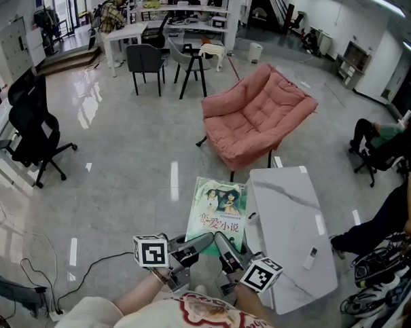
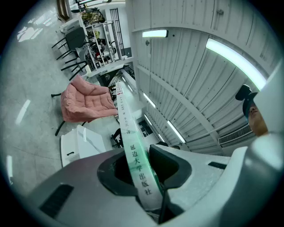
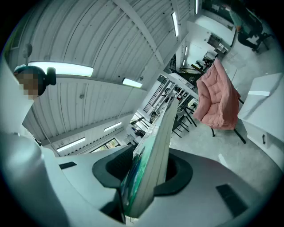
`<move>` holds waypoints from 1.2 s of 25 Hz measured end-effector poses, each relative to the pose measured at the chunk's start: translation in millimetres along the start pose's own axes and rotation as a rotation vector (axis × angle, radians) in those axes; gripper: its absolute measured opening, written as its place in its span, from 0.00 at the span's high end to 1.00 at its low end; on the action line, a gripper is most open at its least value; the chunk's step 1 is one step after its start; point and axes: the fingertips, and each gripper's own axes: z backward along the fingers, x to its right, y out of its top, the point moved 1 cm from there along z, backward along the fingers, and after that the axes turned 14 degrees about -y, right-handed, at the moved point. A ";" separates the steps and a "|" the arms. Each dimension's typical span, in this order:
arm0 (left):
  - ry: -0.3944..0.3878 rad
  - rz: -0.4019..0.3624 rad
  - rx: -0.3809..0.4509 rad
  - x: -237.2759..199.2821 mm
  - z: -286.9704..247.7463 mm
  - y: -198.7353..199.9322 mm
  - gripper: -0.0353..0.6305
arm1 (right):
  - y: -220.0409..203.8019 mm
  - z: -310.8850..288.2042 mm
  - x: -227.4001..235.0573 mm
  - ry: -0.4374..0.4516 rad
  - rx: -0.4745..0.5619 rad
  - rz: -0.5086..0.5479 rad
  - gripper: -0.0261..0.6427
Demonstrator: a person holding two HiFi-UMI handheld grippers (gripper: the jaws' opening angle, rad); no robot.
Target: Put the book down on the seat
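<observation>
A green-covered book (image 1: 219, 207) hangs flat above the floor, held at its near edge by both grippers. My left gripper (image 1: 201, 242) is shut on the near left corner; in the left gripper view the white spine (image 2: 134, 164) runs between the dark pads. My right gripper (image 1: 224, 246) is shut on the near right part; in the right gripper view the book's page edge (image 3: 153, 164) stands between its jaws. The seat, a pink cushioned armchair (image 1: 252, 116), stands ahead of the book, also seen as the armchair (image 2: 86, 101) and the armchair (image 3: 217, 103).
A white marble-top table (image 1: 291, 235) stands right of the book, with a small remote (image 1: 311, 257) on it. A black office chair (image 1: 31, 133) is at left. Desks and dark chairs (image 1: 147, 62) are at the back. Seated people (image 1: 383, 144) are at right. A cable (image 1: 85, 270) lies on the floor.
</observation>
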 end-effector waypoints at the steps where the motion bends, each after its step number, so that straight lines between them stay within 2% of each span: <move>1: 0.000 -0.001 0.000 -0.5 0.1 -0.1 0.81 | 0.2 0.0 0.4 0.000 0.001 0.001 0.76; 20: -0.017 -0.032 -0.031 -4.9 4.7 15.1 0.81 | 2.8 -14.7 -4.0 0.011 0.046 0.021 0.76; 30: -0.032 -0.037 -0.050 -17.0 13.0 27.7 0.81 | -1.5 -32.0 -1.9 -0.012 0.078 0.021 0.76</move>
